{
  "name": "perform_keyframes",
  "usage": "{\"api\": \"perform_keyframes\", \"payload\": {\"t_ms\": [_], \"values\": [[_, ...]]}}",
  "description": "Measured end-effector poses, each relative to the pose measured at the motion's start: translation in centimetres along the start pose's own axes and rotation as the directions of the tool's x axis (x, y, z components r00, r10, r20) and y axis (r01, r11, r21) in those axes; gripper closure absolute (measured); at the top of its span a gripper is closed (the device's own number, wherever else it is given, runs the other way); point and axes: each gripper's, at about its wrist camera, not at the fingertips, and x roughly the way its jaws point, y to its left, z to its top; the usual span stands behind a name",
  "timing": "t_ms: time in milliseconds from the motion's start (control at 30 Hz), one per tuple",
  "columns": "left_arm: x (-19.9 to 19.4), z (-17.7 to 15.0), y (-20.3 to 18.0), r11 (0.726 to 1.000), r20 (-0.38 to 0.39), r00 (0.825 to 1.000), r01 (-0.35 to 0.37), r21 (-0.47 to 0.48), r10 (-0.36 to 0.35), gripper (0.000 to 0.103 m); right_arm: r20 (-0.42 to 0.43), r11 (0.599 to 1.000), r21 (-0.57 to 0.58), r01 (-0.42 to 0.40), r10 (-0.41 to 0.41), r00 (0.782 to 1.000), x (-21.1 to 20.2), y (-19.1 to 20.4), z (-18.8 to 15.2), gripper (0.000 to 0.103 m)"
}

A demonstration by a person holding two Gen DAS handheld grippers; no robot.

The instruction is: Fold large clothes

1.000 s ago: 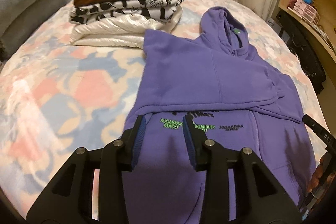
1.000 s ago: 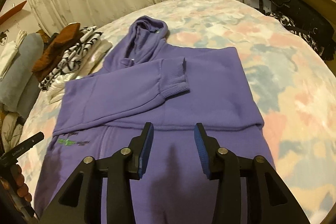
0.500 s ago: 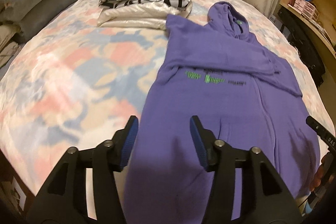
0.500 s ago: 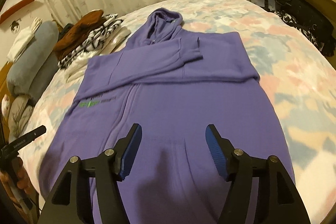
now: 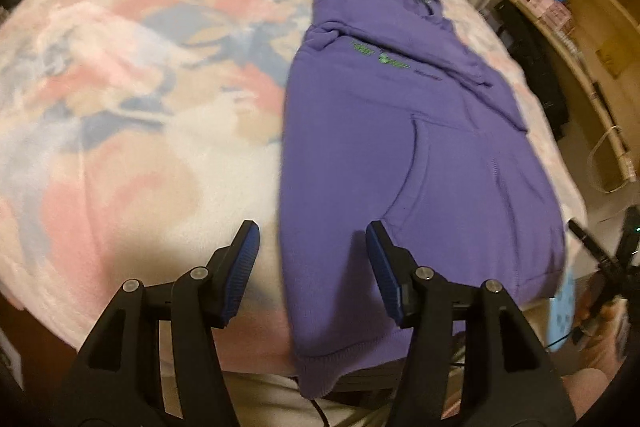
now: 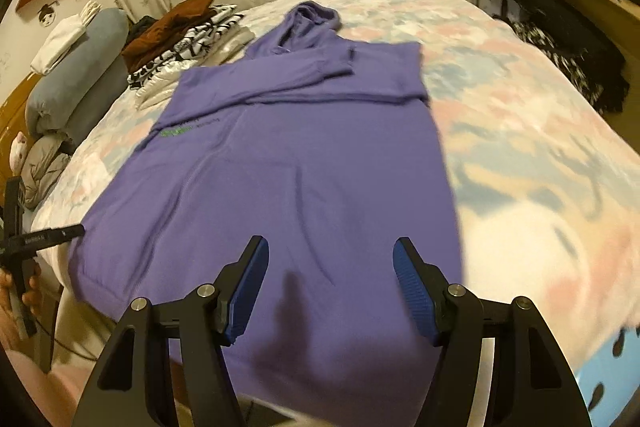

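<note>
Lower centre of both views: left tongs point(image 5: 310, 269) and right tongs point(image 6: 330, 285) gape wide, empty, above purple hoodie point(image 6: 288, 167) hem, likely for bottom-up fold; sleeves already crossed.

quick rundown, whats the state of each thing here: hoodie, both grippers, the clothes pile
purple hoodie: flat on the bed, front up, sleeves folded across the chest, hem hanging over the near edge
left gripper: open, holding nothing
right gripper: open, holding nothing
pile of clothes: folded, stacked beside the hood
</note>
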Motion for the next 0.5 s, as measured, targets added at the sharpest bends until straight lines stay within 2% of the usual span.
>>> {"api": "perform_keyframes", "payload": {"t_ms": [233, 333, 400, 500], "values": [[0.8, 0.1, 1.6, 0.992, -0.024, 0.992, 0.124, 0.007, -0.124, 0.050, -0.041, 0.991, 0.124, -0.058, 0.063, 0.997, -1.8, -6.5, -4.2, 0.037], [0.7, 0.1, 2.3, 0.984, -0.032, 0.983, 0.179, 0.009, -0.179, 0.050, -0.057, 0.975, 0.193, -0.112, 0.125, 0.990, -1.3, -8.8, -5.4, 0.041], [0.6, -0.1, 2.7, 0.974, -0.037, 0.974, 0.225, 0.001, -0.225, 0.050, -0.050, 0.967, 0.210, -0.147, 0.161, 0.986, -1.3, -9.7, -6.1, 0.041], [0.7, -0.4, 3.3, 0.955, -0.045, 0.954, 0.296, -0.020, -0.296, 0.051, -0.052, 0.951, 0.200, -0.236, 0.251, 0.967, -1.1, -9.8, -6.7, 0.045]]}}
